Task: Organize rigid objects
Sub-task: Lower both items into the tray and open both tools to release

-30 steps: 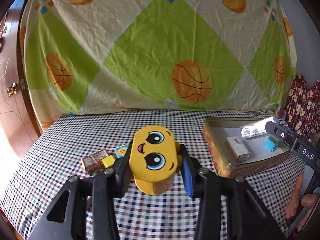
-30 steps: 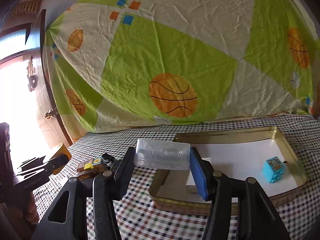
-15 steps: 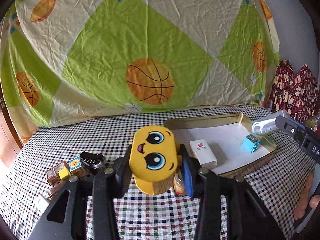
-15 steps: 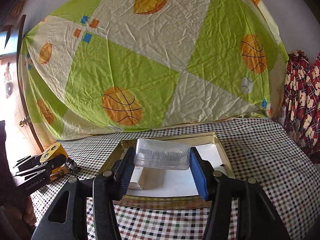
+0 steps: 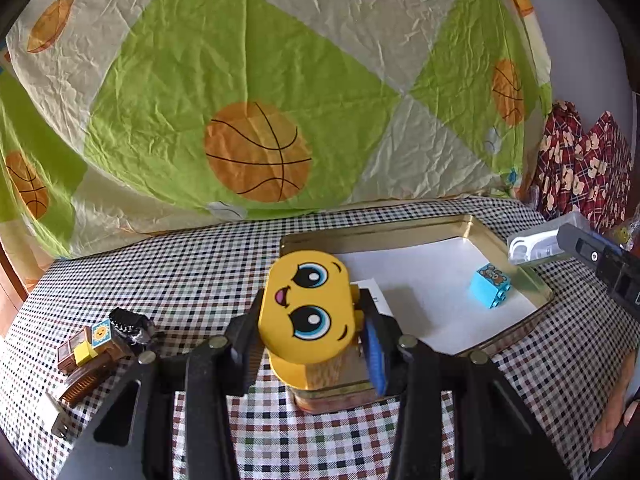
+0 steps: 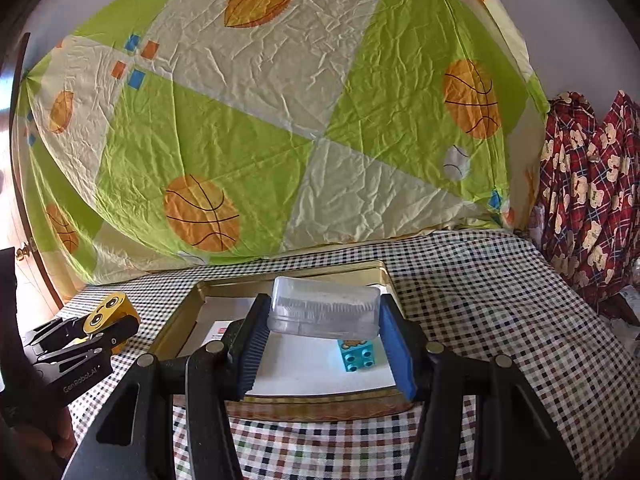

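Gripping a yellow face block (image 5: pixel 309 308) between its two fingers, the left gripper (image 5: pixel 310 320) holds it above the near left corner of the gold tin tray (image 5: pixel 476 226), the cartoon eyes and pink mouth turned up toward the camera. The right gripper (image 6: pixel 324 328) is clamped on a clear plastic box (image 6: pixel 324 312), carried lengthwise between its blue pads (image 6: pixel 394 344) over the tray's near edge. Inside the tray, on a white paper lining (image 5: pixel 420 276), a blue toy brick (image 5: pixel 490 285) with a bear picture lies toward the right side, and a small white box (image 6: pixel 219 329) with a red mark lies at the left, largely hidden in the left wrist view by the yellow block. Well to the left of the tray, on the checked tablecloth (image 5: pixel 192 276), sits a loose huddle of small things: a brown box (image 5: pixel 72 350), a yellow cube (image 5: pixel 85 354), a sun-picture tile (image 5: pixel 101 331) and a dark ridged item (image 5: pixel 128 322), close together and partly touching. A green and cream basketball sheet (image 5: pixel 256 92) hangs behind the table
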Action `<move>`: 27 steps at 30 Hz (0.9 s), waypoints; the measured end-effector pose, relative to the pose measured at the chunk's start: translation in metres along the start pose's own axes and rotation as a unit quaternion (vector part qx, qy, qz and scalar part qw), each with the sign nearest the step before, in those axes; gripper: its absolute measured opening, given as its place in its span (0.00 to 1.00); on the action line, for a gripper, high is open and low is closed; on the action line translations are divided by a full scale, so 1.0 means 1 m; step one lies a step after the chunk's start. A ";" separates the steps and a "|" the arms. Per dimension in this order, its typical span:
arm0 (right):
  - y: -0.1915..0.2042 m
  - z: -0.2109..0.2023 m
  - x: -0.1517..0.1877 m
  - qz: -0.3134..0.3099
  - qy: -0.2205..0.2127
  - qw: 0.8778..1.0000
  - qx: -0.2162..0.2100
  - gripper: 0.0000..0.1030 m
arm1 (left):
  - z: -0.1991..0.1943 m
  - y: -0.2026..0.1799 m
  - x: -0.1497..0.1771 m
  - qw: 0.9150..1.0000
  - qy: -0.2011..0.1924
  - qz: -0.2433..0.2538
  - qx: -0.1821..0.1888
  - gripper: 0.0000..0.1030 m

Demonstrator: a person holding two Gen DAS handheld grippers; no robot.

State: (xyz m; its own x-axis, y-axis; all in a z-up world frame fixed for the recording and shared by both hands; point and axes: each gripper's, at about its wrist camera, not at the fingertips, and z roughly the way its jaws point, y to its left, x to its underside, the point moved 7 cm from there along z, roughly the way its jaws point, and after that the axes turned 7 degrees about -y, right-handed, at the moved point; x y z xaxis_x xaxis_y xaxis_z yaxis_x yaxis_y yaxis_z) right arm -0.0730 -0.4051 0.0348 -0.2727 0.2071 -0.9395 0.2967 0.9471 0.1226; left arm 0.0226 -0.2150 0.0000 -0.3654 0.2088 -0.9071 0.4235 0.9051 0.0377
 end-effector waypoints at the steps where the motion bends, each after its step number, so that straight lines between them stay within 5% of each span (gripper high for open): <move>1: -0.001 0.002 0.000 -0.001 0.001 1.000 0.002 0.54 | 0.003 -0.004 0.000 1.000 0.000 0.002 0.001 0.40; 27: 0.008 0.116 0.025 -0.008 0.139 0.990 0.029 0.54 | 0.079 -0.043 0.022 0.998 0.063 0.017 -0.005 0.40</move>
State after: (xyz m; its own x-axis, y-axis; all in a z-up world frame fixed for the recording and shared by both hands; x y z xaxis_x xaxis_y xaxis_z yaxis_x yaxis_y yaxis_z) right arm 0.0289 -0.4212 -0.0246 -0.5160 0.2602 -0.8161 0.3411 0.9364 0.0828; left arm 0.0620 -0.2785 -0.0551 -0.4518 0.2839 -0.8458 0.4289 0.9004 0.0732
